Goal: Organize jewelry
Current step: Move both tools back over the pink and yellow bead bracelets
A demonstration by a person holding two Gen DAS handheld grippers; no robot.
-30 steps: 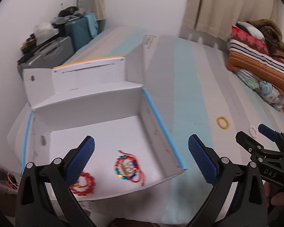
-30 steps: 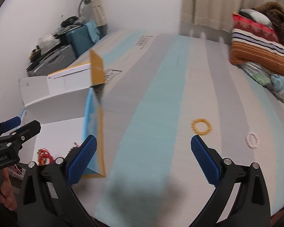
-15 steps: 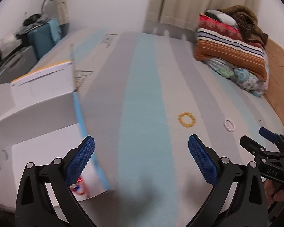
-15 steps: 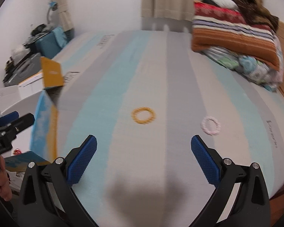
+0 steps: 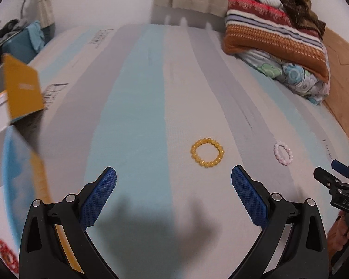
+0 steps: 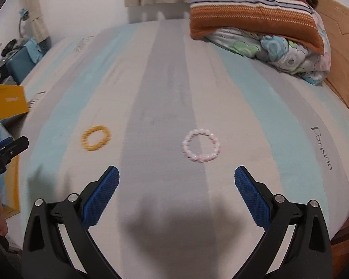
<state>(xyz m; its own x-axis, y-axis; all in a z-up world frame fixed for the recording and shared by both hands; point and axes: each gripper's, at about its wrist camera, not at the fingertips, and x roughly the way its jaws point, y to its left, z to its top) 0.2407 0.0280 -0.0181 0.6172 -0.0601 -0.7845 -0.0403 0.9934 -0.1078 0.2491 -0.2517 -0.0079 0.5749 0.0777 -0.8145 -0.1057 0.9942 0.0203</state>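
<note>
Both grippers, left gripper [image 5: 173, 179] and right gripper [image 6: 176, 179], spread apart and empty; yellow bracelet [image 5: 207, 153] and pink bracelet [image 6: 201, 148] mid-bed look light, floppy, bead-slippery, so pinch across one side of the ring.

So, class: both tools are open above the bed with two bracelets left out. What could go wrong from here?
1. The pink beaded bracelet lies flat on the soft striped bedsheet, so the right tool may pinch fabric along with the beads.
2. The yellow beaded bracelet lies ahead of the left tool, off its centre; closing there could nudge it aside.
3. Both tools work close together and might collide.
</note>
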